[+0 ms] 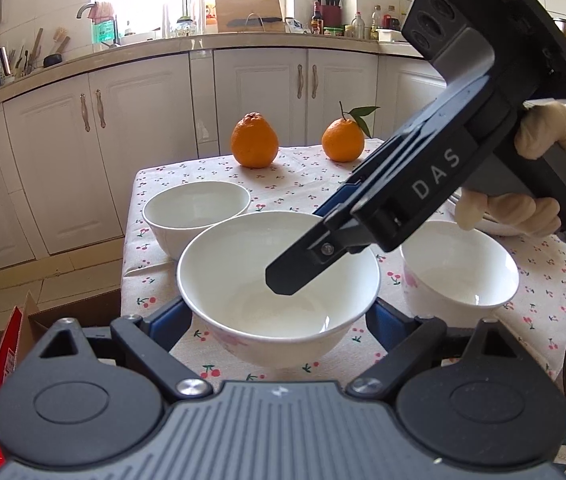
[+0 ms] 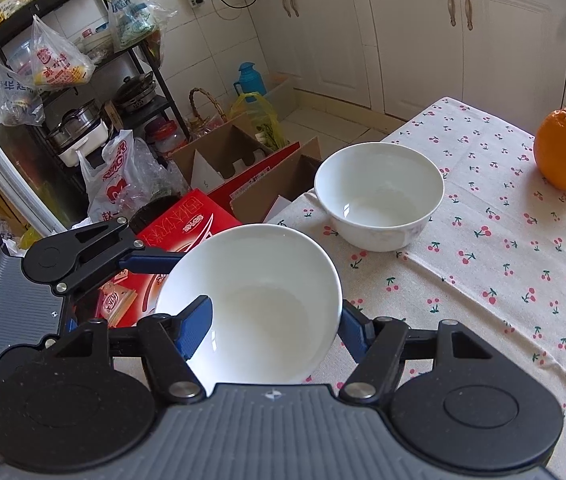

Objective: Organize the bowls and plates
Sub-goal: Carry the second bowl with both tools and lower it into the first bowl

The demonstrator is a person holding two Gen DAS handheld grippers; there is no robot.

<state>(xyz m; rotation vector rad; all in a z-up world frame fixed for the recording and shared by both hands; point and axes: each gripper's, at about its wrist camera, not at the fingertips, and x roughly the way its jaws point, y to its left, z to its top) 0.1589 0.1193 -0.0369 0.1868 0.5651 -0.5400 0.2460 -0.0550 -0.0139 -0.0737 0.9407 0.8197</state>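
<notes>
Aloft, bowl (both grippers gripping)

The plate behind the right gripper is mostly hidden.

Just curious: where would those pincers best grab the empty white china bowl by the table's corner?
Probably its thin rim, from above: the white china bowl stands upright and empty, so one finger fits inside, one outside, pinching the wall.
</notes>
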